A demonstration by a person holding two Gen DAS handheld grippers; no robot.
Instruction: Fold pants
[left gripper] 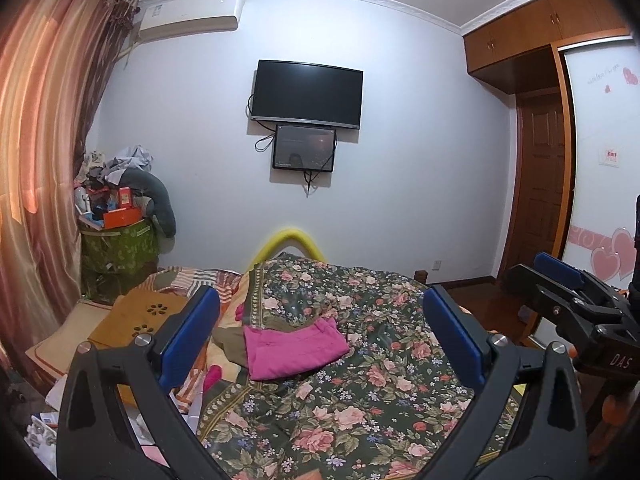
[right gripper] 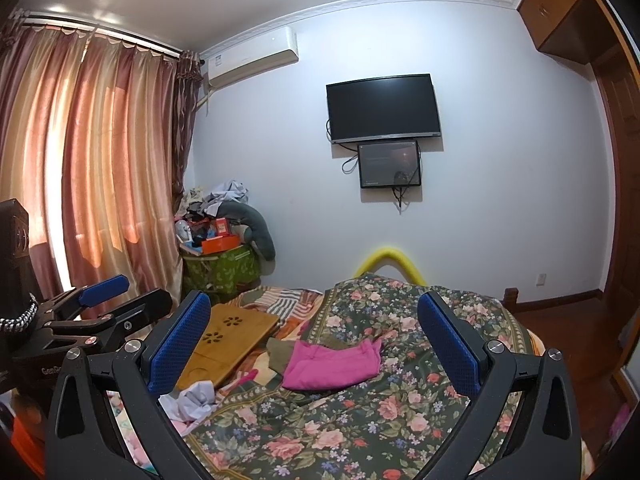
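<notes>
Holding both claws raised over the near end of the bed, you have nothing in either one. Left claw (left gripper: 320, 336): blue pads spread wide, empty. Right claw (right gripper: 314, 342): the same, jaws wide apart, nothing between them. From the left wrist view your right claw shows at 3 o'clock, just beside the left.

Floral quilt (left gripper: 360, 400) fills the near ground under both claws, rumpled, no garment on this stretch.

Further out, the pink pants (left gripper: 294, 350) lie on the quilt as a compact, flattish packet, already doubled over into a rough rectangle. In the right wrist view the pants (right gripper: 332, 364) sit at about 12 o'clock between the pads, well apart from the tips, not touched. One corner at the far right edge sticks up a little.

Judgement: folding looks essentially done; what may be left is flattening that corner.

Beyond, at 10 o'clock, a wooden lap tray (right gripper: 230, 342) rests on the bedding.
</notes>
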